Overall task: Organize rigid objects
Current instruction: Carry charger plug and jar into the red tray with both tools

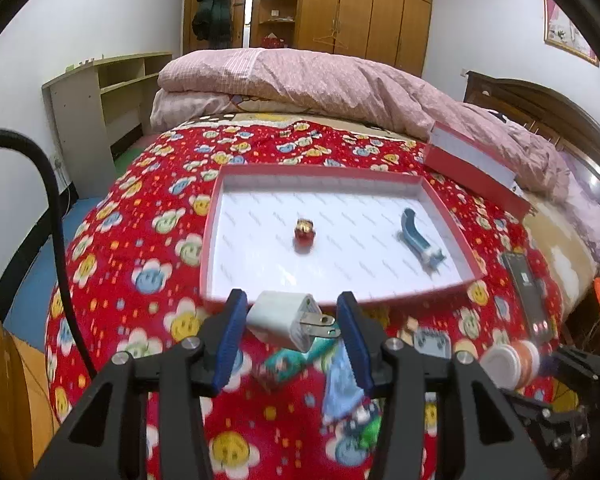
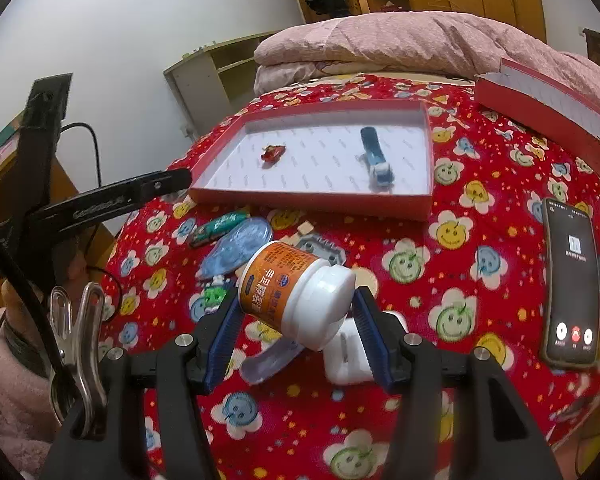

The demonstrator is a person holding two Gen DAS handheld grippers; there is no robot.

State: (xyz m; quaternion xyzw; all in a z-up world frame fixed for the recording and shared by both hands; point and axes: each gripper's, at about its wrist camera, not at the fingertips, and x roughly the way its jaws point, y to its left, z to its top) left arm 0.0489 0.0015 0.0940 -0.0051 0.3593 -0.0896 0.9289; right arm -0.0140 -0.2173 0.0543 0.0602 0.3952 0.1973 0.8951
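The left gripper (image 1: 292, 328), its blue ribbed jaws partly closed, holds a small white plastic charger plug (image 1: 282, 318) with two bare metal prongs; the plug sits skewed between the jaws, prongs toward the right-hand jaw. Just ahead of it lies a shallow red cardboard box with a white patterned lining (image 1: 444, 204), holding a tiny red and gold trinket (image 1: 305, 234) and a curved blue and white plastic toy (image 1: 418, 240). The right gripper (image 2: 296, 320) clamps a squat orange-labelled plastic jar with a white screw cap (image 2: 296, 292), tilted with the cap end down toward the right-hand jaw; the same red box lies farther ahead of it. The likely trouble is slipping: the plug is smooth, hard and gripped at an angle, so it could twist free and land on the soft red flowered blanket (image 2: 480, 280) short of the box. The round, glossy jar could roll out of the flat jaws. Below the right gripper lie a white boxy charger (image 2: 346, 354), a pale blue clear plastic tape dispenser (image 2: 240, 252) and a green toy (image 2: 220, 226), so a dropped jar might knock them. A black phone (image 2: 570, 284), screen lit, lies off to its right.
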